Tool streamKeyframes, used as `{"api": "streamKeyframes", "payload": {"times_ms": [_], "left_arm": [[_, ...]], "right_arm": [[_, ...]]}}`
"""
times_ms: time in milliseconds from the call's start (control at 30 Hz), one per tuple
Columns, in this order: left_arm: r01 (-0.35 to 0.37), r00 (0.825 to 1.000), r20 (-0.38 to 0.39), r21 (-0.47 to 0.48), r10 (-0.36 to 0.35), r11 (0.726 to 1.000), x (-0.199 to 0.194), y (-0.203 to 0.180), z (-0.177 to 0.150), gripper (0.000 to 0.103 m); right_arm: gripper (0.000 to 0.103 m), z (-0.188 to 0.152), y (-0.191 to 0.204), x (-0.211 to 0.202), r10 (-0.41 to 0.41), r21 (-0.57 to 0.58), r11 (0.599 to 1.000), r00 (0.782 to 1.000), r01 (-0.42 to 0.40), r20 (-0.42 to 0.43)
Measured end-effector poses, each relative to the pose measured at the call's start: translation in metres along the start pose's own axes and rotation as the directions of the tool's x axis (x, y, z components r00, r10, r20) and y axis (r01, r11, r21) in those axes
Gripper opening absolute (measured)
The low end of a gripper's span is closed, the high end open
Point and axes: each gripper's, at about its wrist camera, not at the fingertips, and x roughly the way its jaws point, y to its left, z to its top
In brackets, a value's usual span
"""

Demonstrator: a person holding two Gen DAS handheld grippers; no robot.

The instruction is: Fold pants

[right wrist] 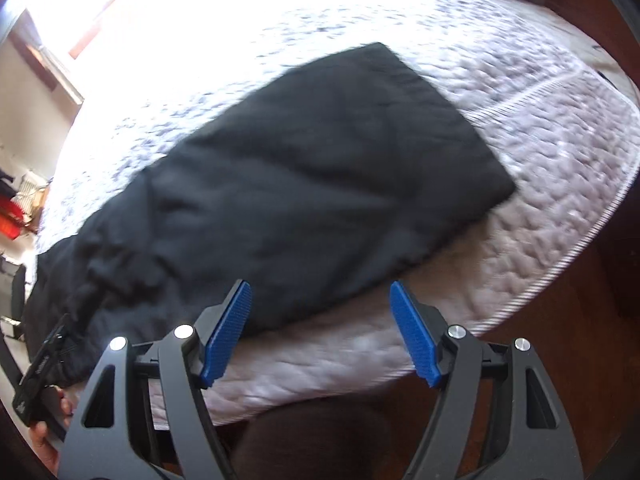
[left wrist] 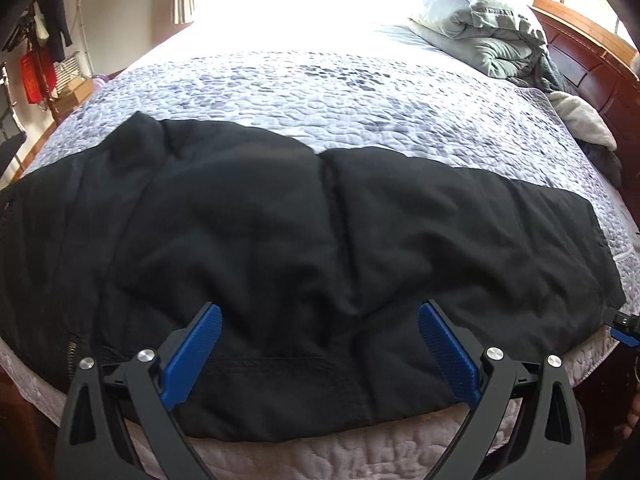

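Black pants (left wrist: 304,240) lie spread sideways along the near edge of a bed, waist end at the left with a zipper, leg ends at the right. My left gripper (left wrist: 320,312) is open and empty, just above the pants' near edge at the middle. In the right wrist view the folded-over legs (right wrist: 320,160) stretch away to a squared end. My right gripper (right wrist: 320,292) is open and empty, over the near edge of the leg, fingers astride its hem and the quilt. The right gripper's tip shows at the far right of the left wrist view (left wrist: 624,328).
The bed has a pale quilted cover (left wrist: 340,92). A bundled grey duvet (left wrist: 480,24) and a cream cloth (left wrist: 584,120) lie at the far right by the wooden headboard (left wrist: 600,72). Clothes hang at the left wall (left wrist: 44,40). Wooden floor (right wrist: 580,320) lies beside the bed.
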Motion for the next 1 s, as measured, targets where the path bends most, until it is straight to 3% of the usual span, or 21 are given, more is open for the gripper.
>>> {"api": "streamKeyframes", "payload": {"times_ms": [167,267,433,600,633,667,733,800,933,1000], "left_arm": [[0.012,1.000,-0.012,0.064,-0.011,0.998,0.006,-0.043,-0.003,0.099],[0.014,1.000,-0.018,0.088,-0.013,0.996,0.011,-0.058,-0.005,0.099],[-0.002,1.000,-0.031,0.093,0.005,0.996,0.018,-0.060,-0.009,0.099],[-0.009,0.999,-0.044,0.076,0.013,0.997,0.023,-0.056,-0.009,0.099],[-0.011,0.999,-0.045,0.075,0.014,0.997,0.024,-0.057,-0.009,0.099],[-0.013,0.999,-0.044,0.078,0.016,0.997,0.024,-0.057,-0.009,0.099],[-0.019,0.999,-0.042,0.086,0.022,0.996,0.025,-0.059,-0.010,0.099],[-0.021,0.999,-0.040,0.086,0.025,0.996,0.026,-0.059,-0.011,0.099],[-0.023,0.999,-0.039,0.075,0.025,0.997,0.027,-0.058,-0.010,0.099],[-0.028,0.999,-0.036,0.075,0.031,0.997,0.028,-0.059,-0.010,0.099]], "right_arm": [[0.072,-0.002,-0.021,0.006,-0.014,0.027,1.000,1.000,0.015,-0.019],[0.077,0.002,-0.037,0.013,0.028,0.086,0.996,0.999,-0.026,-0.030],[0.078,0.015,-0.064,0.030,0.096,0.164,0.982,0.995,-0.090,-0.030],[0.080,0.029,-0.073,0.036,0.139,0.194,0.971,0.990,-0.143,0.034],[0.074,0.030,-0.074,0.035,0.150,0.192,0.969,0.987,-0.157,0.054],[0.057,0.034,-0.072,0.034,0.161,0.181,0.968,0.984,-0.171,0.069],[0.045,0.039,-0.076,0.035,0.192,0.183,0.962,0.979,-0.202,0.071],[0.017,0.041,-0.076,0.030,0.245,0.169,0.951,0.966,-0.257,0.089],[0.010,0.047,-0.071,0.004,0.270,0.099,0.953,0.950,-0.287,0.155],[0.010,0.047,-0.068,0.000,0.234,0.087,0.965,0.961,-0.249,0.150]]}}
